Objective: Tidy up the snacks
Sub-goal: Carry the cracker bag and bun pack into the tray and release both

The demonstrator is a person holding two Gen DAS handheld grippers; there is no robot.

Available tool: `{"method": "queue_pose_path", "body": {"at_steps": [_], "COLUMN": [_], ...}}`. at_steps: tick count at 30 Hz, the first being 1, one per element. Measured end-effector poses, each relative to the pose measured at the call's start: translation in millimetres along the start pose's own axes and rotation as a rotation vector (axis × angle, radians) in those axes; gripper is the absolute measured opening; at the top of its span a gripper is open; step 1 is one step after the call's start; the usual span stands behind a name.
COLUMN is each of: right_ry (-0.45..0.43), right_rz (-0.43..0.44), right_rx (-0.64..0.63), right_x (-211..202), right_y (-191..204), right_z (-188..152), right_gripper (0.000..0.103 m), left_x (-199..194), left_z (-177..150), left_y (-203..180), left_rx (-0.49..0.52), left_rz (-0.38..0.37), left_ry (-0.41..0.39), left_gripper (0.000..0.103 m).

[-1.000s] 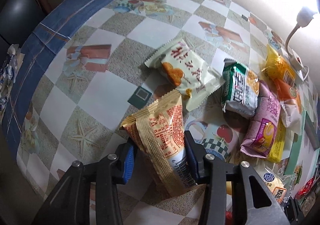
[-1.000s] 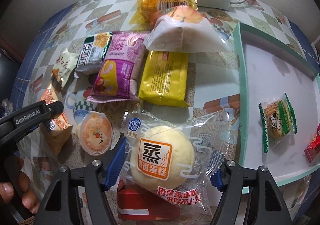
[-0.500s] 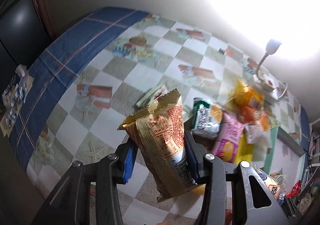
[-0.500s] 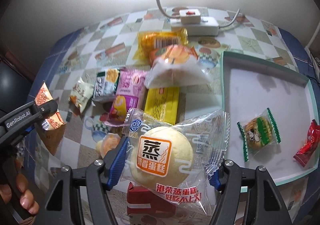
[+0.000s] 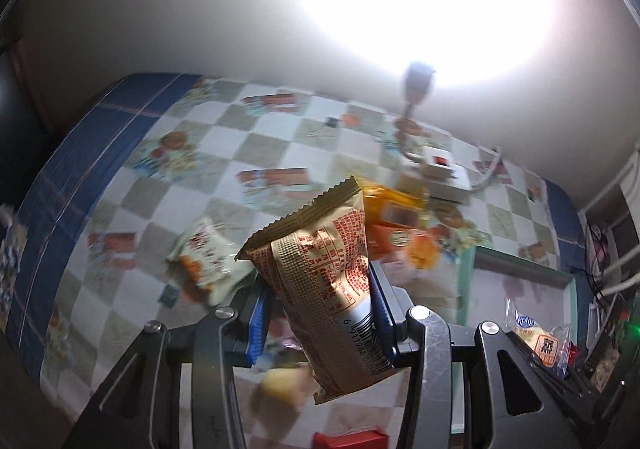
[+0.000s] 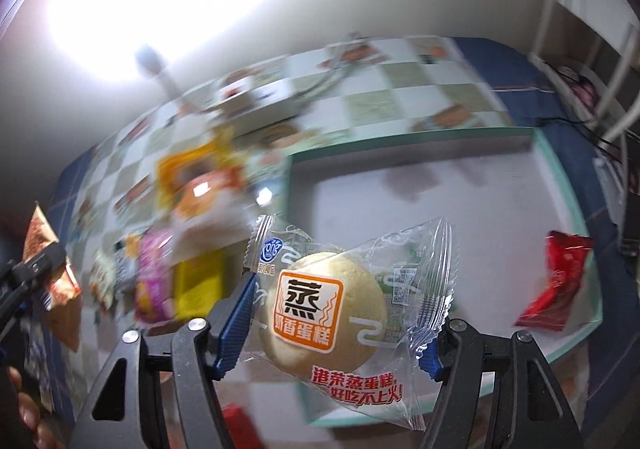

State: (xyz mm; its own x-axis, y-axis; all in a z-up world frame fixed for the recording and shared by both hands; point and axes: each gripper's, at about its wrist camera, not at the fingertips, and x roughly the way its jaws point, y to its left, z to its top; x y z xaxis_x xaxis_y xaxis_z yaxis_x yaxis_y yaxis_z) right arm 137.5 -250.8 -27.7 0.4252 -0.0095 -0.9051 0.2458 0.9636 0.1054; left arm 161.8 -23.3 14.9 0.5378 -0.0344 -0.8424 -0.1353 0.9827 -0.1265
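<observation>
Checkered cloth covers the surface [image 5: 132, 313], lit by a glaring lamp [image 5: 416, 79]. Left tool [image 5: 318, 311] is clamped on a tan snack packet [image 5: 320, 281], held in the air above the loose snacks. Right tool [image 6: 340, 323] grips a clear-wrapped steamed cake [image 6: 324, 313], lifted in front of the green-rimmed tray [image 6: 560, 177], where a red packet [image 6: 556, 281] lies.

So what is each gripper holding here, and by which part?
Left gripper: tan snack packet, pinched across its lower half. Right gripper: steamed cake packet, clamped by its side edges.
</observation>
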Motion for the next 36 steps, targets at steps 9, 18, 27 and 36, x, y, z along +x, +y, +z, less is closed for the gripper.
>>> {"method": "queue_pose_path", "body": {"at_steps": [9, 18, 27, 36], "right_ry": [-0.033, -0.051, -0.060, -0.037], "right_rz": [-0.094, -0.113, -0.111, -0.102], "right_rx": [0.134, 0.217, 0.272, 0.309], "right_x": [11.1, 21.0, 32.9, 45.6], "right_y": [-66.2, -108.3, -131.8, -145.6], "right_z": [16.9, 25.7, 30.5, 32.7], "right_gripper": [0.071, 0.071, 0.071, 0.072], "left_x": [30.0, 56.6, 80.3, 101.8], "left_z": [-9.8, -11.3, -11.2, -22.5], "left_y": [-96.0, -168.9, -222.9, -237.3], "left_rx": [0.196, 0.326, 0.429, 0.450], "left_rz": [-0.097, -0.153, -0.174, -0.165], "left_ry": [0.045, 0.089, 0.116, 0.171], "left_gripper": [0.046, 0.044, 0.044, 0.045]}}
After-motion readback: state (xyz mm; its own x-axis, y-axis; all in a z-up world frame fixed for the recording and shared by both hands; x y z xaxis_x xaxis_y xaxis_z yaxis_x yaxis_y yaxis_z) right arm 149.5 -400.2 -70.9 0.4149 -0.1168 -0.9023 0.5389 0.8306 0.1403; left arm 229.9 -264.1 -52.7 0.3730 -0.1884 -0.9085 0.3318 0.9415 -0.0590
